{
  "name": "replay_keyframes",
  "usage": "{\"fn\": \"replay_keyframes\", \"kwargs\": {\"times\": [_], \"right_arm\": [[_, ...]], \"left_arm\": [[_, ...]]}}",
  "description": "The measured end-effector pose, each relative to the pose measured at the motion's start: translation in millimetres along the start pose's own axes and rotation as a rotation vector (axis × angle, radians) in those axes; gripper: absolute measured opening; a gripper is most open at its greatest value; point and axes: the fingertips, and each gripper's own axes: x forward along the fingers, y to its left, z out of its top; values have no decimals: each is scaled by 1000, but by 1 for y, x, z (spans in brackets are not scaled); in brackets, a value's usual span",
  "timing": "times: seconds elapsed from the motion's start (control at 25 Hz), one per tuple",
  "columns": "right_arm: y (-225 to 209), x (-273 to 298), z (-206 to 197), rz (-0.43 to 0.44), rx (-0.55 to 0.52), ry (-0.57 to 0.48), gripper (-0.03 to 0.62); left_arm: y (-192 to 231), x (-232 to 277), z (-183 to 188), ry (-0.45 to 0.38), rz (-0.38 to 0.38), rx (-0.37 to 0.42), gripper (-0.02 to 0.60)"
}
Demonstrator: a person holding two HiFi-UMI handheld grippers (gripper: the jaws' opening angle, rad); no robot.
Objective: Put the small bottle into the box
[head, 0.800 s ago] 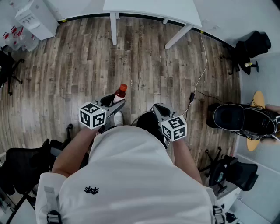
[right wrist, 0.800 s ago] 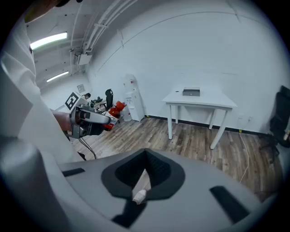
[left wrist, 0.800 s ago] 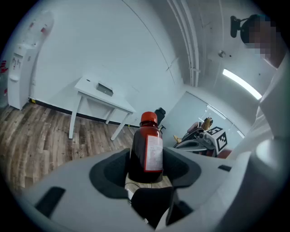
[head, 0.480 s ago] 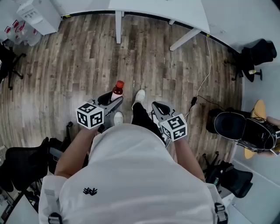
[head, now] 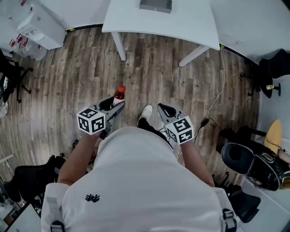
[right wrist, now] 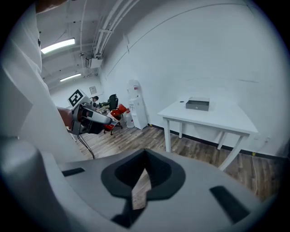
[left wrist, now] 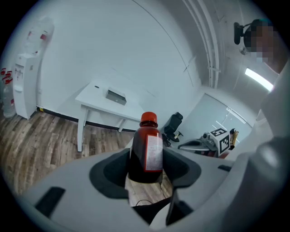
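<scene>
The left tool [head: 113, 104] holds the small bottle [left wrist: 146, 150] standing straight up, red cap on top. The right tool [right wrist: 144, 174] is closed and empty. The box [head: 155, 5] sits on the white counter [head: 186, 20], well apart, with open wood floor [head: 158, 68] between.

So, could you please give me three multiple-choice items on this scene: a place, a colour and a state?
1. Where is the flat grey box? A on the wooden floor; B on the white table; C on a chair.
2. What colour is the cap of the small dark bottle? A red; B blue; C white.
3. What is the left hand-held gripper doing? A hanging empty; B gripping the bottle; C resting on the table.
Answers: B, the box sits on the tabletop; A, the cap shows red; B, its jaws clamp the bottle's sides.
</scene>
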Motion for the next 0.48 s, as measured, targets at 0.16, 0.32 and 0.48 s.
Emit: {"fn": "replay_keyframes", "kwargs": {"times": [0.16,0.32,0.48], "right_arm": [[-64,3,10,1,11,2,6],[-103,12,17,10,41,13,6],[-125,26,28,11,72,7,6]], "left_arm": [[0,55,45,-10,11,9,224],[2,91,86,-24,22,3,224],[19,118,119,-25,46,-23,224]]}}
